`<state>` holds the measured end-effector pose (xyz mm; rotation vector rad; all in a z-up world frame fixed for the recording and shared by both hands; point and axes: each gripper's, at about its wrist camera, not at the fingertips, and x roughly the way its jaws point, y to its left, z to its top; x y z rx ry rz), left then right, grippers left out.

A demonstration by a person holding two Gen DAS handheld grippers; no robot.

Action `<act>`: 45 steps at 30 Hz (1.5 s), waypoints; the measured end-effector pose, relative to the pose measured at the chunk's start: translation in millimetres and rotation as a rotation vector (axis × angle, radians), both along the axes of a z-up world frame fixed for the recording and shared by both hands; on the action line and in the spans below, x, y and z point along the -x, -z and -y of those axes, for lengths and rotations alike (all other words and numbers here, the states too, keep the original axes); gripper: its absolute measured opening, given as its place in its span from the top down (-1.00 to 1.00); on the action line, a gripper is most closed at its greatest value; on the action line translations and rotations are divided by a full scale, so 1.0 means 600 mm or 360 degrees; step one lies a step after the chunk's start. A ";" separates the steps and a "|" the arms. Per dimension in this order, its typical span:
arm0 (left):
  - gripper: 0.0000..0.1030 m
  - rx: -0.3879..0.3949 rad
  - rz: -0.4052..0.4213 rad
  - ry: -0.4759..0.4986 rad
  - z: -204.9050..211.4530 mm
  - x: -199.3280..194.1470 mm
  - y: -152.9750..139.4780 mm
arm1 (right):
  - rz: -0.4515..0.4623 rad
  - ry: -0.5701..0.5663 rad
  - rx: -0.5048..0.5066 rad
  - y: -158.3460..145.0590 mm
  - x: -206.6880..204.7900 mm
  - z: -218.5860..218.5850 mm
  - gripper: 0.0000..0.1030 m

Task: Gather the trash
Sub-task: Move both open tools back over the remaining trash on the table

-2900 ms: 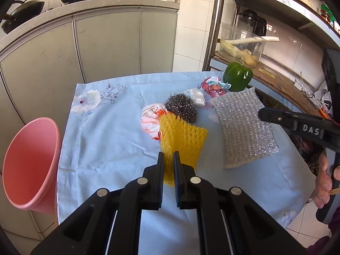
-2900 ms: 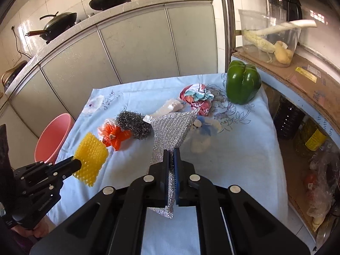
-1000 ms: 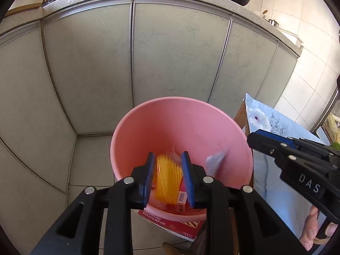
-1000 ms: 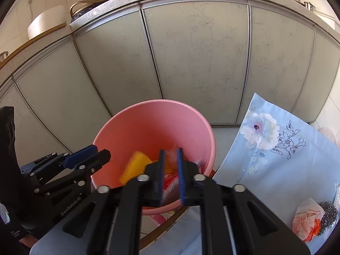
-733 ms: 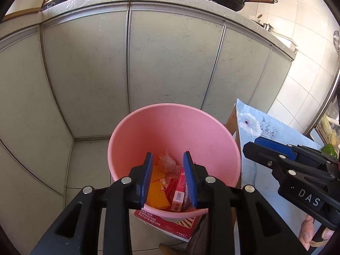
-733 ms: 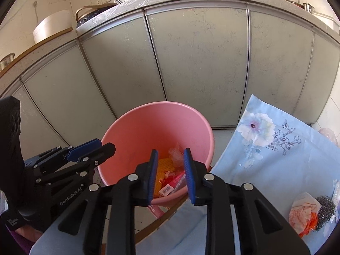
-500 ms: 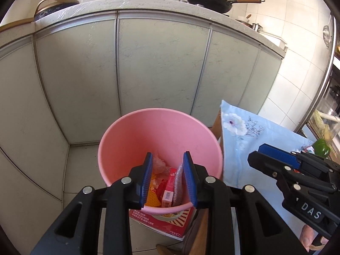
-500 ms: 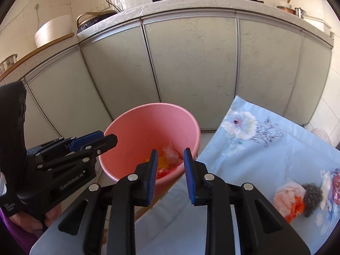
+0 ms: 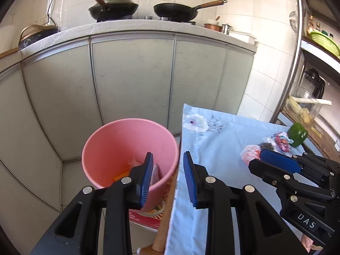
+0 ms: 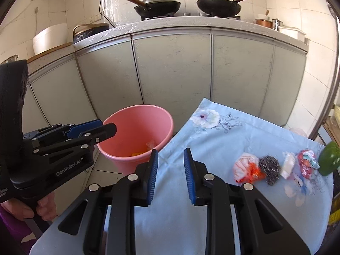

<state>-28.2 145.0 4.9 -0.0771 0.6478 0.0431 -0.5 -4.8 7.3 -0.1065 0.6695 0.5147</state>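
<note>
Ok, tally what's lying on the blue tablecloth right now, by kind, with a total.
Crumpled wrappers or scraps: 3 (orange-white wrapper, small white scrap, red-patterned wrapper)
Steel wool scrubber: 1
Green pepper: 1
Total: 5

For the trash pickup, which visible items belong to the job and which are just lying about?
Job:
pink bin
crumpled orange-white wrapper
crumpled red wrapper
small white scrap

Lying about:
green bell pepper
steel wool scourer, arguably
two woks on the stove
</note>
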 end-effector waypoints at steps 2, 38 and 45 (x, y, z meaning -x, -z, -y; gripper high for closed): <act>0.45 -0.0002 0.0004 0.0027 0.014 0.013 -0.005 | 0.0007 0.0038 0.0012 -0.004 0.016 0.015 0.51; 0.42 -0.0024 0.0121 0.0298 0.127 0.191 -0.048 | 0.0255 0.0552 -0.0013 -0.060 0.223 0.143 0.51; 0.11 0.0071 -0.0055 0.0285 0.112 0.113 -0.008 | 0.0167 0.0558 -0.0055 -0.024 0.171 0.171 0.51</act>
